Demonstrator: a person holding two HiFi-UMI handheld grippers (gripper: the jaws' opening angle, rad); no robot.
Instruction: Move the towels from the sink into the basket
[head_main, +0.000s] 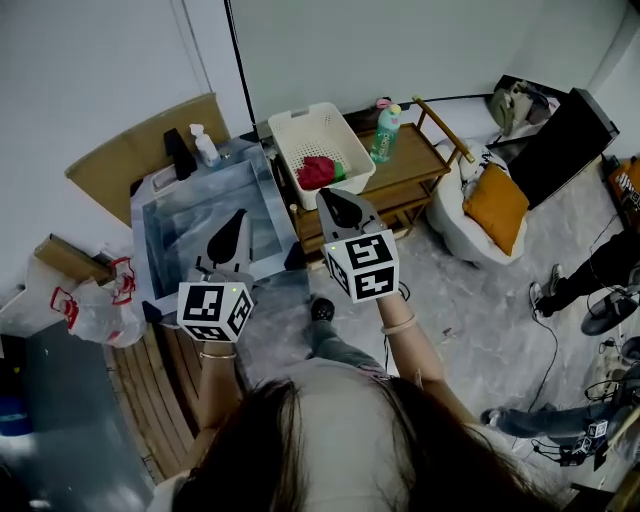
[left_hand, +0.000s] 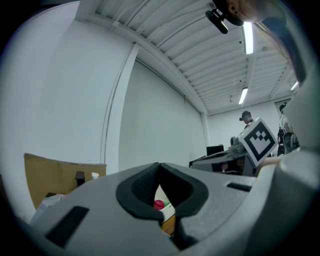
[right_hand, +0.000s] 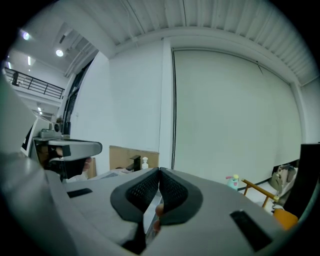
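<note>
A white plastic basket (head_main: 338, 130) stands on a wooden cart, right of the steel sink (head_main: 160, 235). Red and green towels (head_main: 316, 172) lie bunched inside the basket. The sink basin shows only bare, shiny metal. My left gripper (head_main: 236, 222) hangs over the sink's near right part, shut and holding nothing. My right gripper (head_main: 335, 200) hovers just in front of the basket's near rim, also shut and empty. In the left gripper view the jaws meet at the left gripper's (left_hand: 159, 165) tips, with a bit of red towel (left_hand: 159, 204) seen past them. The right gripper (right_hand: 159, 171) shows its pads pressed together.
A spray bottle (head_main: 205, 145) and a black tap (head_main: 180, 152) stand behind the sink. A green bottle (head_main: 385, 132) stands on the wooden cart (head_main: 425, 160). A white chair with an orange cushion (head_main: 495, 205) is to the right. A plastic bag (head_main: 95, 305) lies left.
</note>
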